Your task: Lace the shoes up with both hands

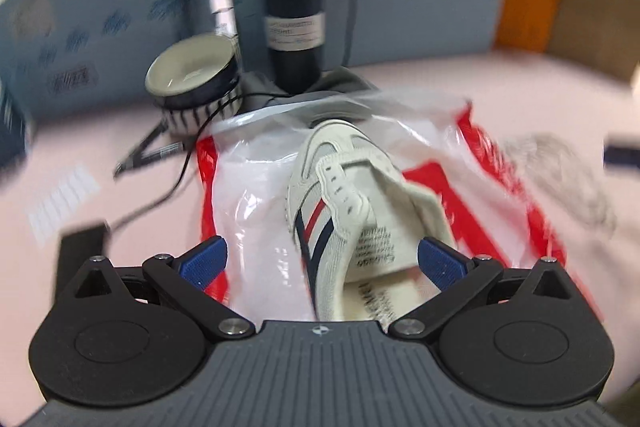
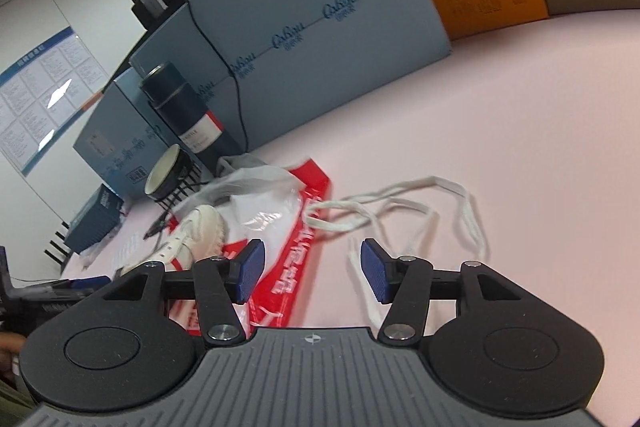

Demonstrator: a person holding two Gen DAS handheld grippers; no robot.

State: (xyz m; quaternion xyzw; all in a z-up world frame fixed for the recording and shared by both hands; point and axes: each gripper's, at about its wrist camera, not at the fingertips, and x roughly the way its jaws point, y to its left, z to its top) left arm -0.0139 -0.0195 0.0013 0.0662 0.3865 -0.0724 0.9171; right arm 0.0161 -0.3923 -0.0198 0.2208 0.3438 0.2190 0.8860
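A white shoe (image 1: 340, 211) with red and navy stripes lies on a red and white plastic bag (image 1: 248, 195), toe pointing away, its eyelets bare. My left gripper (image 1: 322, 263) is open wide, and the shoe's heel end sits between its blue pads (image 1: 204, 261) without being pinched. In the right wrist view the shoe (image 2: 200, 227) lies on the bag (image 2: 300, 227) to the left. A loose white lace (image 2: 400, 203) lies looped on the pink table (image 2: 520, 147), just ahead of my right gripper (image 2: 313, 273). That gripper is open with nothing between its pads.
A dark bottle (image 1: 294, 15) and a striped bowl (image 1: 192, 75) stand behind the shoe, against a blue panel (image 2: 320, 39). A black cable (image 1: 180, 179) runs across the table's left side. A blue box (image 2: 94, 223) sits at the far left.
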